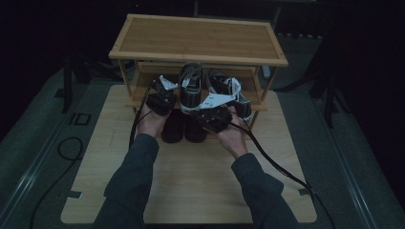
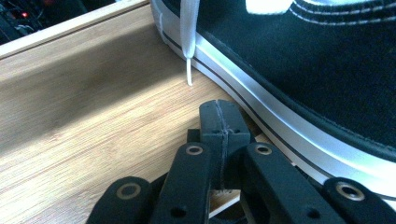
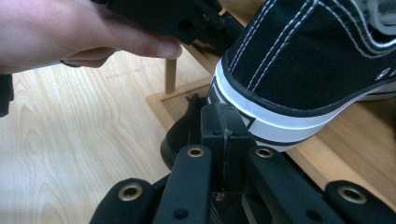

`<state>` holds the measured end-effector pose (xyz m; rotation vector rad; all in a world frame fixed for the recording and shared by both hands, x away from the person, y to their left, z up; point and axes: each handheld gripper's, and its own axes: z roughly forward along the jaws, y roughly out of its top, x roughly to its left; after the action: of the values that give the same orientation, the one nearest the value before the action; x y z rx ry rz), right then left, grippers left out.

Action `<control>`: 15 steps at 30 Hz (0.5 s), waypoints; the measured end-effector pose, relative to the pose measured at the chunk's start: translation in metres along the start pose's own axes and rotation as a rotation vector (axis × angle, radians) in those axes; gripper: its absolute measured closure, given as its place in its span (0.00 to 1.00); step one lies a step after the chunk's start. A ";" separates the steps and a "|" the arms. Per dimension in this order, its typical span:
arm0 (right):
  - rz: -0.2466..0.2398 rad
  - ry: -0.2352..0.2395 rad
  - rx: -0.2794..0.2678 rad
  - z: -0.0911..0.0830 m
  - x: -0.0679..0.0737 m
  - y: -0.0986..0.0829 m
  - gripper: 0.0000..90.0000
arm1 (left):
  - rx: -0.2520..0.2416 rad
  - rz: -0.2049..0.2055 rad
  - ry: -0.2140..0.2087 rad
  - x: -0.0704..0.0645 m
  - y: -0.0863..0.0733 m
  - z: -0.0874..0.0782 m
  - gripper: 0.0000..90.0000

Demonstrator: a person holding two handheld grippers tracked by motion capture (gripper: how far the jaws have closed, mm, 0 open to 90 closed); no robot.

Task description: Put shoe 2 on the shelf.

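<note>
A person is reaching both grippers toward a wooden shoe rack (image 1: 198,38) standing on a light board (image 1: 191,181), and 2 black canvas sneakers are sitting on the rack's middle shelf (image 2: 93,107). The nearer sneaker (image 1: 191,86) is lying between the 2 hands, with the second sneaker (image 1: 229,93) just beside it to the right; another dark pair (image 1: 184,128) is resting below on the lowest level. The left gripper (image 2: 219,119) is hovering just beside the white rubber sole band (image 2: 280,135), its jaws pressed together and holding nothing; a loose lace tip (image 2: 188,77) is dangling onto the shelf. The right gripper (image 3: 223,122) is likewise pinched closed and empty, pointing at the heel of the sneaker. The left hand (image 3: 70,35) is showing across the right gripper view. Judging by its build, the shoe is looking light, with soft canvas that will be folding under a pinch; the stiffer heel collar or sole edge is offering the firmest hold, while the smooth rubber may be slipping.
</note>
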<state>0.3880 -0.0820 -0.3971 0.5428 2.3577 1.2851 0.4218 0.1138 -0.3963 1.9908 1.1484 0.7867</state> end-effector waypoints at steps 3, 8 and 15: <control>0.005 0.004 -0.007 0.003 0.001 0.000 1.00 | -0.003 -0.003 0.002 0.000 0.000 0.000 1.00; 0.011 -0.001 -0.009 0.005 0.001 0.002 1.00 | -0.002 0.000 0.003 0.000 0.000 0.000 1.00; 0.034 -0.021 0.001 0.010 -0.005 0.003 1.00 | -0.004 -0.007 -0.003 0.000 -0.001 0.000 1.00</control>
<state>0.3977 -0.0764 -0.3991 0.5963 2.3420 1.2863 0.4214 0.1142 -0.3968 1.9826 1.1503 0.7815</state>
